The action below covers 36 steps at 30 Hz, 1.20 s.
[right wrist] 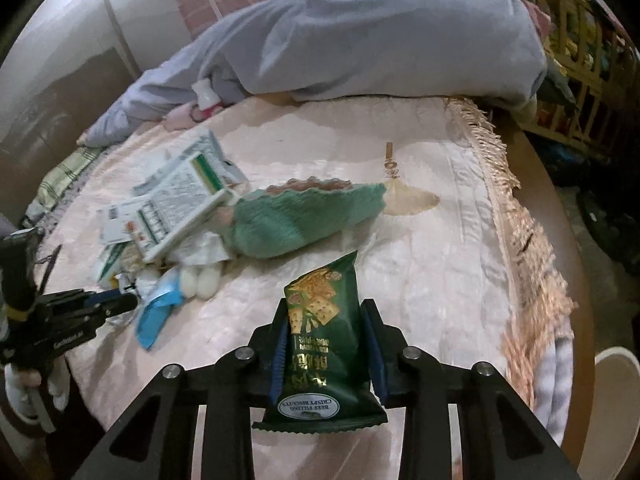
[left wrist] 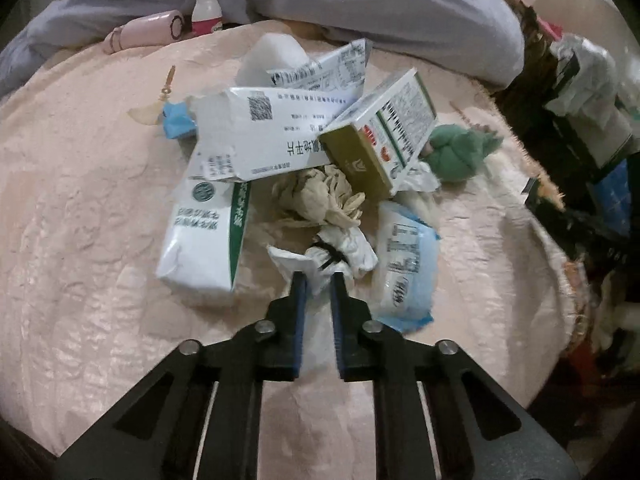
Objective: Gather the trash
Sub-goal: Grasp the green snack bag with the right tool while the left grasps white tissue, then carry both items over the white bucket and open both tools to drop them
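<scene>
In the left wrist view my left gripper (left wrist: 319, 285) is shut on a crumpled white wrapper (left wrist: 352, 246) at the near edge of a trash pile. The pile holds a white-and-green carton (left wrist: 202, 240), a torn white box (left wrist: 260, 136), a gold-and-white box (left wrist: 380, 140), beige crumpled paper (left wrist: 316, 196) and a blue-white wipes pack (left wrist: 406, 268). In the right wrist view my right gripper (right wrist: 326, 309) is shut on a dark green biscuit packet (right wrist: 320, 320), which stands upright between the pads. The left gripper (right wrist: 120, 302) shows there at the left, at the pile.
A pink quilted cloth (left wrist: 80, 220) covers the round table; its fringed edge (right wrist: 532, 264) runs along the right. A green knitted item (right wrist: 304, 216) lies beside the pile. A pink flask (left wrist: 148, 28), a small white bottle (left wrist: 206, 8) and grey-blue fabric (left wrist: 400, 12) lie at the far side.
</scene>
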Tool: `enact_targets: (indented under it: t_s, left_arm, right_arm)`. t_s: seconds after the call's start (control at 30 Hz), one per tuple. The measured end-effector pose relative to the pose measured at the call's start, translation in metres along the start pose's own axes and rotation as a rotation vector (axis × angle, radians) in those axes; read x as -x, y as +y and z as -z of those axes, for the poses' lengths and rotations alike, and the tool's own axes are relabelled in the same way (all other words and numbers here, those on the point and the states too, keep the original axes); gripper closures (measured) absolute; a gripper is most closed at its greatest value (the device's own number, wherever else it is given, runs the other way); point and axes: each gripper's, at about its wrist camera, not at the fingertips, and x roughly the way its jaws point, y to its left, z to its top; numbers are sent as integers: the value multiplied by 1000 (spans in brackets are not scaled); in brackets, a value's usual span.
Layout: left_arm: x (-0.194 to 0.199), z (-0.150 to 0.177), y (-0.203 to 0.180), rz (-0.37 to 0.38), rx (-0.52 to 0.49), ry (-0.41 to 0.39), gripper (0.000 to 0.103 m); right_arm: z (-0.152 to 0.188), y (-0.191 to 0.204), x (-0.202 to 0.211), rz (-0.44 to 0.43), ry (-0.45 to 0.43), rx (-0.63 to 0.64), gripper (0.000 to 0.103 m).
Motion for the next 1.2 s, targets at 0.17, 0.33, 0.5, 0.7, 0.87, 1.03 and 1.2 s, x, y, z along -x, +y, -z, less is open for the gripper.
enact_targets:
  t_s: [0.17, 0.33, 0.5, 0.7, 0.87, 1.03, 1.2]
  left_arm:
    - [30, 1, -13, 21, -25, -43, 95]
    - [30, 4, -26, -14, -38, -54, 95]
    - [6, -4, -23, -53, -66, -48, 79]
    - [-26, -12, -12, -68, -37, 10, 69]
    - [-33, -14, -11, -64, -43, 23, 69]
    - [-17, -5, -8, -44, -17, 22, 88]
    - [22, -2, -16, -20, -29, -41, 89]
  right_arm:
    - [15, 7, 16, -23, -7, 4, 71]
    - [28, 9, 19, -23, -5, -10, 71]
    - [36, 16, 20, -33, 12, 6, 71]
    - [37, 14, 20, -42, 19, -4, 71]
    - [34, 14, 17, -43, 20, -12, 71]
    - [34, 17, 20, -46, 15, -7, 71]
    - [37, 14, 32, -47, -7, -14, 71]
